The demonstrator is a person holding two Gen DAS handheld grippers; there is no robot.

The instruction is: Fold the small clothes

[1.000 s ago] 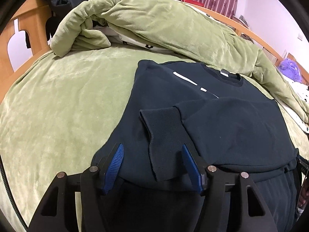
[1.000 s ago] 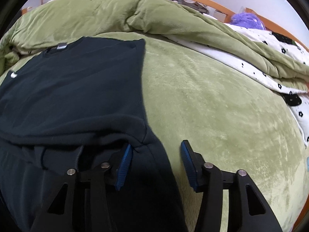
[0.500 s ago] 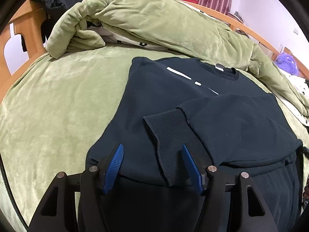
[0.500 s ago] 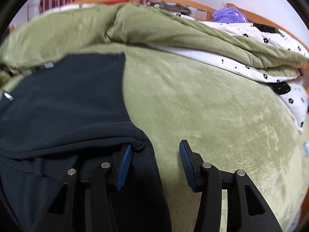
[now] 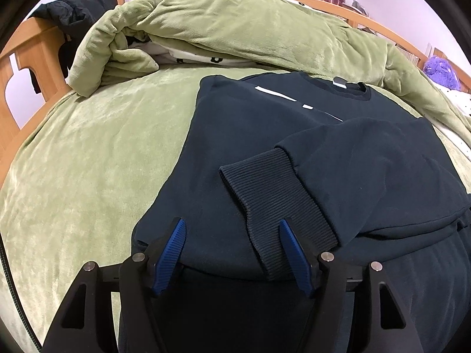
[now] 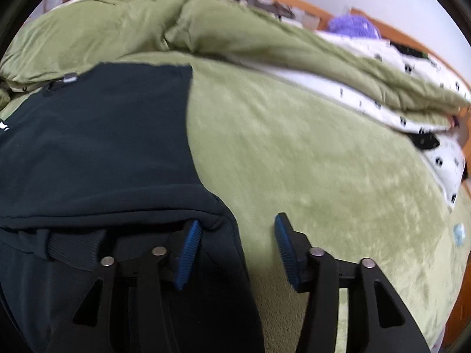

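A dark navy sweatshirt [image 5: 250,135] lies flat on the green bed cover [image 5: 88,161], collar at the far end, with one sleeve folded across its body. The ribbed cuff [image 5: 273,203] of that sleeve lies near the hem. My left gripper [image 5: 232,244] is open over the hem's left part, the cuff end between its jaws. In the right wrist view the sweatshirt [image 6: 97,135] fills the left half. My right gripper [image 6: 235,244] is open at the hem's right corner, its left fingertip [image 6: 191,235] under the fabric fold.
A rumpled green duvet [image 5: 235,29] with a white patterned lining is piled along the far side of the bed. A wooden bed frame [image 5: 26,56] with a black garment [image 5: 76,14] stands at the left. A purple plush toy [image 6: 353,26] sits at the far right.
Both grippers have drawn back a little toward the near hem, so the sweatshirt sits farther ahead. The right view swung slightly and is blurred. Both stay open.
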